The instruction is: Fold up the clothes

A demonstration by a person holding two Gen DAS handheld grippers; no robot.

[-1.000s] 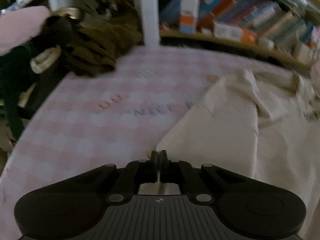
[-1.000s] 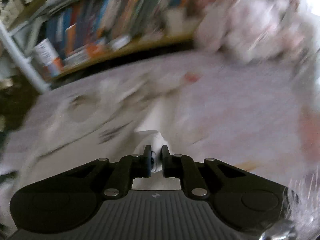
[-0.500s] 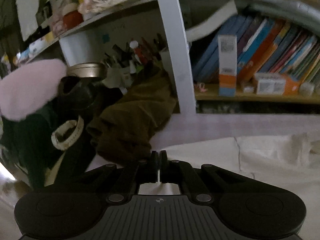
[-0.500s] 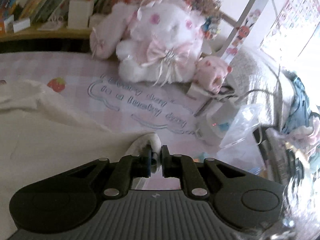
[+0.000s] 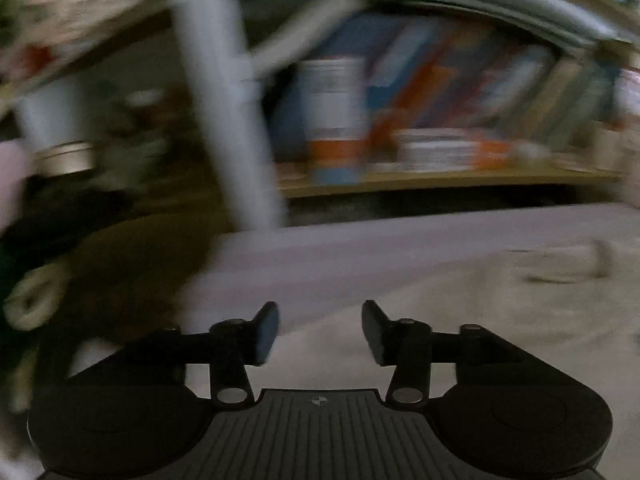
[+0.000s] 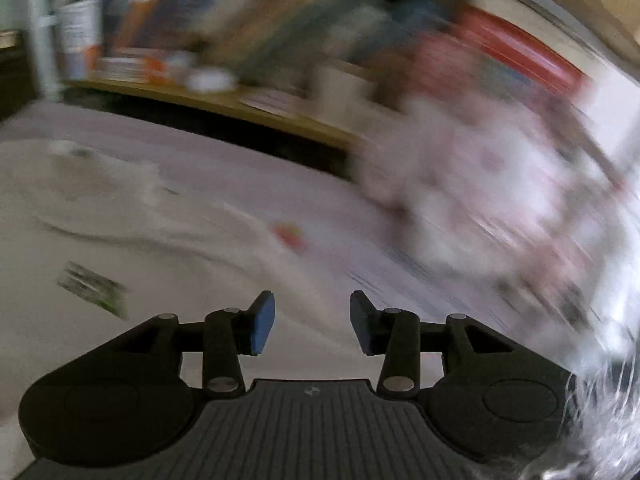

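Looking through both wrist cameras, you get very blurred pictures, so only the big shapes are sure.

Bed cover: the pale pink surface (image 5: 360, 248) runs across the middle of the left wrist frame, and in the right wrist frame (image 6: 248, 168) it goes from the left edge toward the centre right.

Cream garment: it lies flat on the cover. In the left wrist frame (image 5: 460, 320) it fills the lower right, and in the right wrist frame (image 6: 120, 240) it fills the left and lower centre, with a dark printed mark at the lower left.

Bookshelf: books (image 5: 440, 92) stand in a row across the upper right of the left frame. A white post (image 5: 224, 120) stands left of them.

Brown cloth: a dark heap (image 5: 132, 272) sits at the middle left of the left frame, beside the garment's edge.

Plush toy: a white and pink mass (image 6: 480, 200) is at the centre right of the right frame, too smeared for details.

Your left gripper (image 5: 320, 332): the jaws are opening, spread apart, with nothing between them. The garment shows below the gap.

Your right gripper (image 6: 312, 324): the jaws are opening as well, apart and holding nothing, above the garment.
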